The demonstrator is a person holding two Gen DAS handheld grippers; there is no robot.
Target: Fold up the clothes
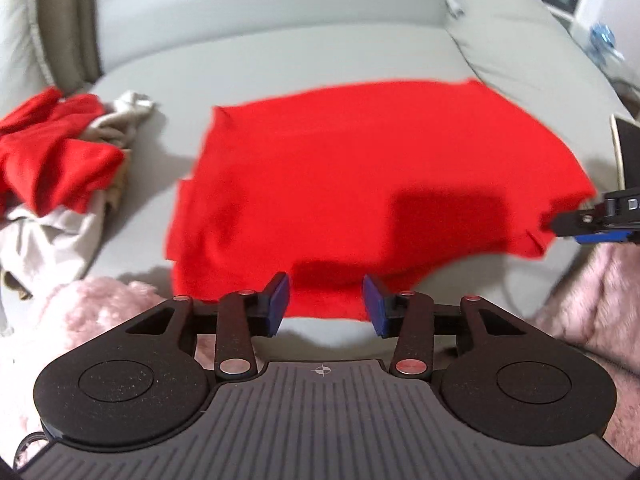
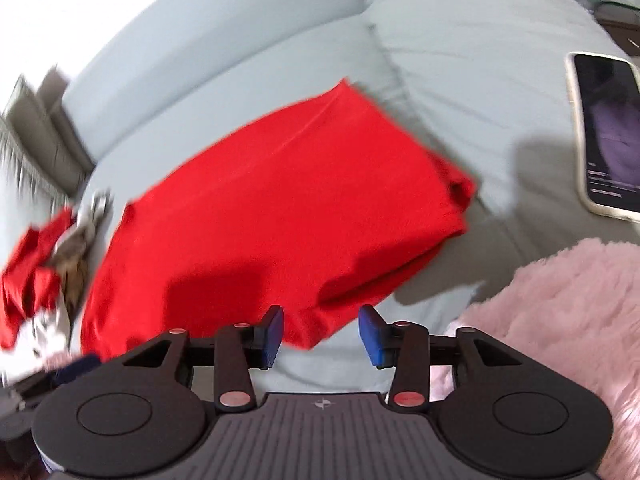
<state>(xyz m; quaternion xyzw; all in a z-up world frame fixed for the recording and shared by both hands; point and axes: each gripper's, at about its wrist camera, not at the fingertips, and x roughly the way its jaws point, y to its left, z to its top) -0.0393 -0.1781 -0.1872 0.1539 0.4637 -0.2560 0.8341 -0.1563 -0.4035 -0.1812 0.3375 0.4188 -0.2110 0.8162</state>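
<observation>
— Where's the red garment (image 1: 320, 176)?
— Folded flat on the grey sofa seat (image 1: 280, 60), long axis apparently running side to side, though blur hinders.
— Fingers?
— Left gripper (image 1: 326, 304) and right gripper (image 2: 321, 336) both stand parted at its near edge, gripping nothing.

Pale grey sofa (image 1: 280, 52), soft daylight

No legible text anywhere — phone (image 2: 608, 132) screen lines blurred
</observation>
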